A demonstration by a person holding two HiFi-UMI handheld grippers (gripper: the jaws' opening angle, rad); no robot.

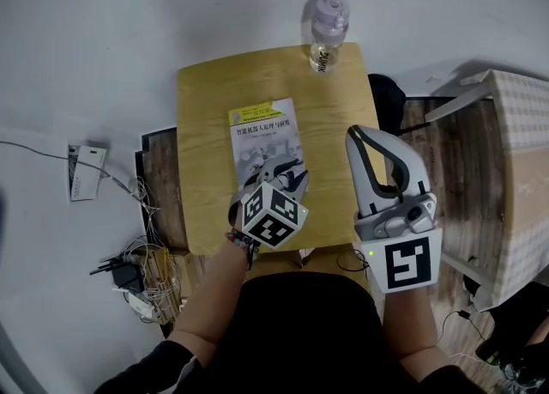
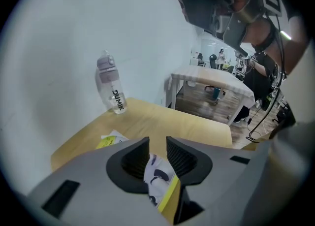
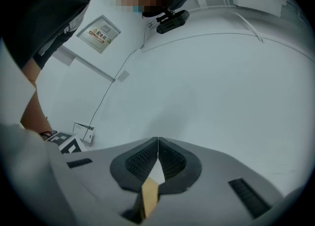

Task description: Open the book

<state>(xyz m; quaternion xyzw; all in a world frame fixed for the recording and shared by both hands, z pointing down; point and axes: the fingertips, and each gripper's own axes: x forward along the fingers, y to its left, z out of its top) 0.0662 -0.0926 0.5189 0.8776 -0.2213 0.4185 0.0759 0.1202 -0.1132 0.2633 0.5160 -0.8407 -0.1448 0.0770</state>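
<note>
The book lies flat and closed near the middle of the wooden counter. Its white illustrated cover faces up, with a yellow band at its far end.

The left gripper tilts steeply downward, and one corner of its marker cube is turned up toward the head camera. In the left gripper view its jaws stand a little apart, the ribbed pads not meeting. The left forearm is bare, with a band at the wrist. The right gripper lies about level and points away from the body, jaws closed pad to pad. The right forearm reaches in behind it. The hand there is probably wrapped around the handle, but the gripper's body hides it.
</note>
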